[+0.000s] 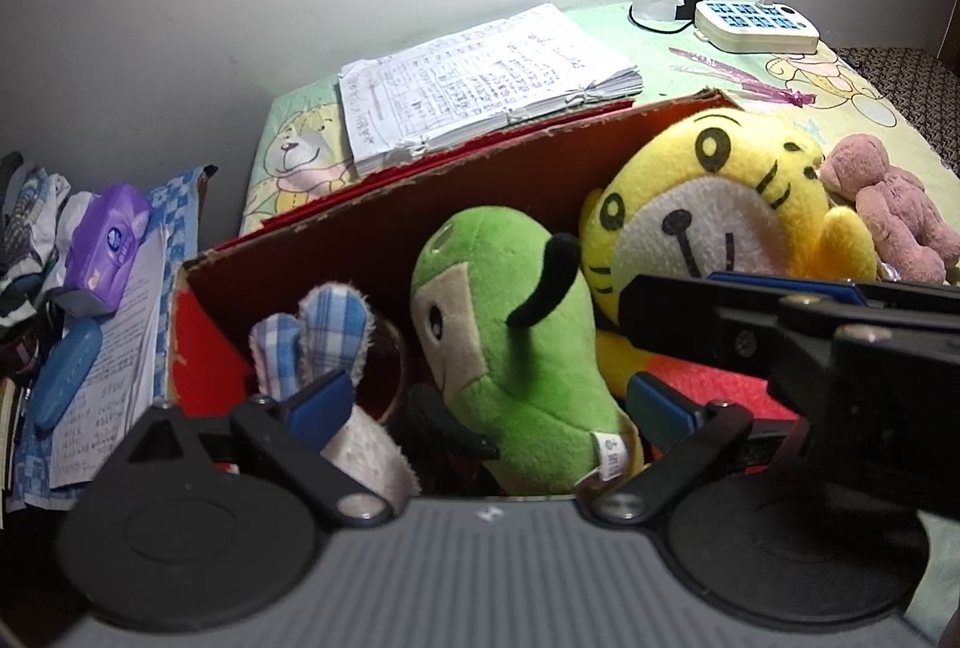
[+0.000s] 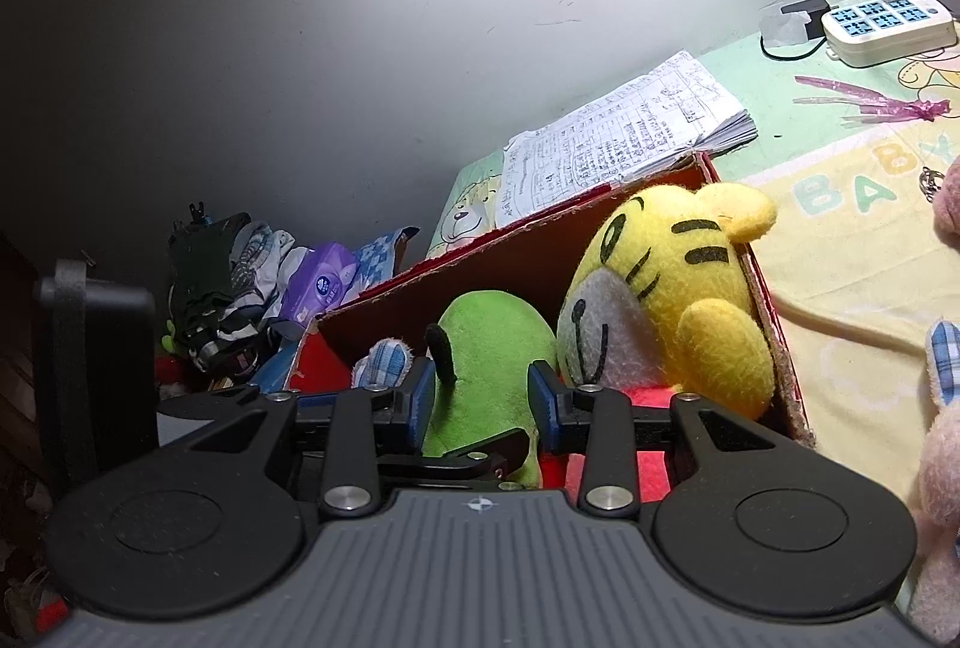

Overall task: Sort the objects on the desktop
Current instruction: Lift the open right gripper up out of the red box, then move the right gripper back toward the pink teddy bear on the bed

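A red cardboard box (image 1: 372,234) (image 2: 474,258) holds a green plush toy (image 1: 516,330) (image 2: 486,348), a yellow tiger plush (image 1: 708,204) (image 2: 678,282) and a white plush with blue checked ears (image 1: 324,336) (image 2: 384,357). My left gripper (image 1: 486,408) is open over the box, its fingers on either side of the green plush. My right gripper (image 2: 483,396) is open just above the green plush, one pad (image 2: 543,399) beside it; it also shows in the left wrist view (image 1: 780,318), in front of the tiger.
A stack of written papers (image 1: 480,78) (image 2: 624,138) lies behind the box on a baby-print cloth (image 2: 840,228). A power strip (image 1: 756,24) (image 2: 888,24) sits at the far right. A pink plush (image 1: 888,210) lies right of the box. Tissue pack (image 1: 108,240) and clutter lie left.
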Demonstrator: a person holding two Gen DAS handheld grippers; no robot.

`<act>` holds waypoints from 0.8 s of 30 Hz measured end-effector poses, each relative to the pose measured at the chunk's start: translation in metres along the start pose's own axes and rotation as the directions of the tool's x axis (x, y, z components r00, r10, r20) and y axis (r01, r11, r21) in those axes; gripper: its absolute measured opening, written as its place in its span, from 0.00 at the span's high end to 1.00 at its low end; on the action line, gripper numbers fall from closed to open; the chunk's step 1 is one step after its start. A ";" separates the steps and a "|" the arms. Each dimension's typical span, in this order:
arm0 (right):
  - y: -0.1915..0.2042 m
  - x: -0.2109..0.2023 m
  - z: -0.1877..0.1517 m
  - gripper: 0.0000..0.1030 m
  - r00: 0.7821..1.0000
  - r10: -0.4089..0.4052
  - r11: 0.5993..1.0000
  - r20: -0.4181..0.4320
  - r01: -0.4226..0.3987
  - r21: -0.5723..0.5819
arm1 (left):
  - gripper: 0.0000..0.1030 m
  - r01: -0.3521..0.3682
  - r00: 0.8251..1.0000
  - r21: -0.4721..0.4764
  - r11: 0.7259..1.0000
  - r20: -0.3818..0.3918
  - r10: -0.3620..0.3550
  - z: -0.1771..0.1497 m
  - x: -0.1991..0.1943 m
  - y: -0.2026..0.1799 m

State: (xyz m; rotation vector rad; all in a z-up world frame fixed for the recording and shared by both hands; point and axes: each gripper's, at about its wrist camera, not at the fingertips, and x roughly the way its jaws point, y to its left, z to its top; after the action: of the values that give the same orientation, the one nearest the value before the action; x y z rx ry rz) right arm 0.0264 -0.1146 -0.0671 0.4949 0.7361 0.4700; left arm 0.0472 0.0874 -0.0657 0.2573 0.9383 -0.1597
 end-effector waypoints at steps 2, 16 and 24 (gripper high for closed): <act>0.000 -0.003 -0.001 0.63 1.000 -0.001 1.000 0.006 0.001 0.001 | 0.04 -0.006 1.000 -0.002 1.000 0.002 0.006 -0.001 -0.005 -0.001; 0.005 -0.039 -0.012 0.63 0.998 -0.018 1.000 0.061 0.018 0.004 | 0.04 0.053 0.999 -0.060 0.997 0.001 -0.053 -0.009 -0.038 -0.007; -0.003 -0.062 -0.014 0.63 0.995 -0.001 1.000 0.102 0.000 0.002 | 0.04 0.036 0.999 -0.055 0.998 0.027 -0.034 -0.007 -0.057 -0.030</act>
State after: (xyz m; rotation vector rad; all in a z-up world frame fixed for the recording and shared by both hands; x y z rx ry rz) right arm -0.0233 -0.1480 -0.0461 0.5165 0.6380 0.4403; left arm 0.0012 0.0626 -0.0280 0.1877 0.9206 -0.1687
